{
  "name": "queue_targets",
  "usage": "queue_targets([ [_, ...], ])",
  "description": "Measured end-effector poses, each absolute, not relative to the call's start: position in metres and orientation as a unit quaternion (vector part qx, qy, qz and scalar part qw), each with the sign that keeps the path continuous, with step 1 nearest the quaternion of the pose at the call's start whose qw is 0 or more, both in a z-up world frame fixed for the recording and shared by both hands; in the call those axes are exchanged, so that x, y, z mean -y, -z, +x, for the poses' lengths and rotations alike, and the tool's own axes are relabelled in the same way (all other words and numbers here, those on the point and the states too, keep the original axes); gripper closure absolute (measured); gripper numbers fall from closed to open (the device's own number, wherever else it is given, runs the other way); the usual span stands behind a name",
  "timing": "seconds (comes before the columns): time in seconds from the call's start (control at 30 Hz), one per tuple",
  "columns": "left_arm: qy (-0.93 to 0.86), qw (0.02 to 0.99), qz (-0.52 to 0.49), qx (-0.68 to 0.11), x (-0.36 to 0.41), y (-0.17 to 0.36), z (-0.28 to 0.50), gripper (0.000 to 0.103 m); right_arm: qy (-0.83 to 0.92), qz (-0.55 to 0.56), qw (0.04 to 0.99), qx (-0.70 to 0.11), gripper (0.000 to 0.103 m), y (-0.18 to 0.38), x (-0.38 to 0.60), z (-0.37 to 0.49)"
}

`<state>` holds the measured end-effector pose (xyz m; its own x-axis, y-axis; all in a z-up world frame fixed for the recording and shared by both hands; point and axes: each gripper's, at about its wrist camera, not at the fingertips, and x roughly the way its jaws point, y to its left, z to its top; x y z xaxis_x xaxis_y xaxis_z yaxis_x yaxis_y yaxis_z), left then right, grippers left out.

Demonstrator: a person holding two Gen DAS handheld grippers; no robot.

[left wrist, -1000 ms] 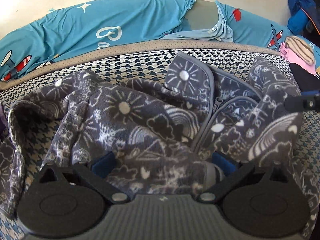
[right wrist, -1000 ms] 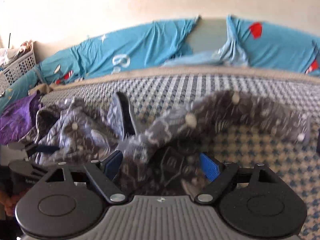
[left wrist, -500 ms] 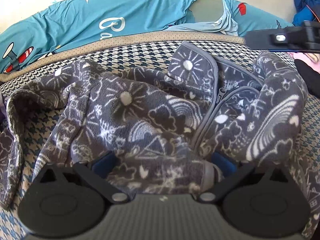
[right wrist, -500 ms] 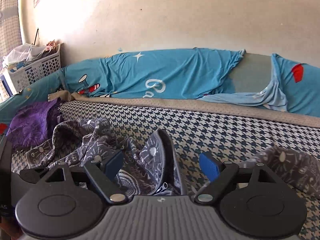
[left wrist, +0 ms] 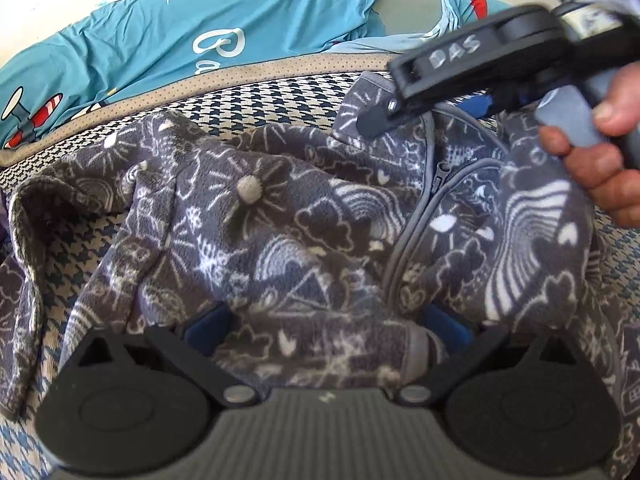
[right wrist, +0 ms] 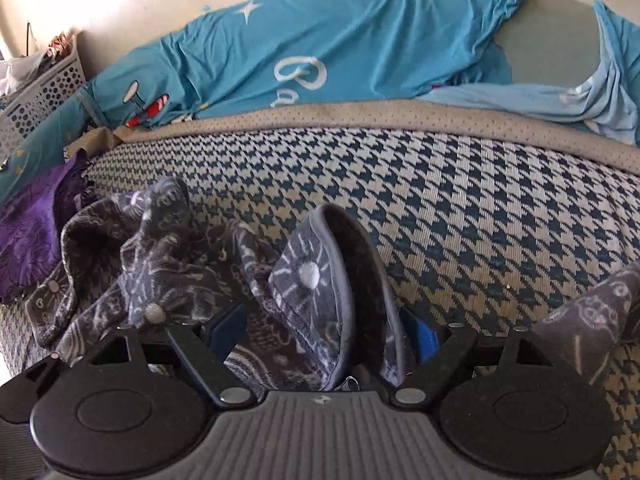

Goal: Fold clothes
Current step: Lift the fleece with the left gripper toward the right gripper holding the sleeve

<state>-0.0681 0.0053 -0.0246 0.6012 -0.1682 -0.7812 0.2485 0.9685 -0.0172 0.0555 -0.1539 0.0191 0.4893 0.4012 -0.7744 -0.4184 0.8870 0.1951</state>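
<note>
Nearest the left wrist camera, the left gripper (left wrist: pixel 326 326) is sitting with its jaws spread wide around a bunched hem of the grey patterned fleece jacket (left wrist: pixel 304 216), not visibly pinching it. The jacket is lying crumpled on the houndstooth mattress (right wrist: pixel 460 216). Farther up, the right gripper (right wrist: pixel 326 328) is straddling the upright collar flap (right wrist: pixel 316 276), jaws parted. The thick fleece is likely slipping free if either one closes on too little cloth, and the blue sheet (right wrist: pixel 340 40) is lying beyond
</note>
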Motion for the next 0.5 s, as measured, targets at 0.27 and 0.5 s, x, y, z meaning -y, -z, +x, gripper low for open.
queue_targets([
  [0.27, 0.116, 0.891, 0.043, -0.437, -0.007, 0.025, -0.067, 0.0, -0.198, -0.082, 0.854, -0.475, 0.057, 0.002, 0.134, 0.064],
  [0.5, 0.11, 0.891, 0.037, -0.439, -0.008, 0.023, -0.068, 0.0, -0.205, -0.1, 0.87, -0.437, 0.086, -0.019, 0.13, 0.056],
])
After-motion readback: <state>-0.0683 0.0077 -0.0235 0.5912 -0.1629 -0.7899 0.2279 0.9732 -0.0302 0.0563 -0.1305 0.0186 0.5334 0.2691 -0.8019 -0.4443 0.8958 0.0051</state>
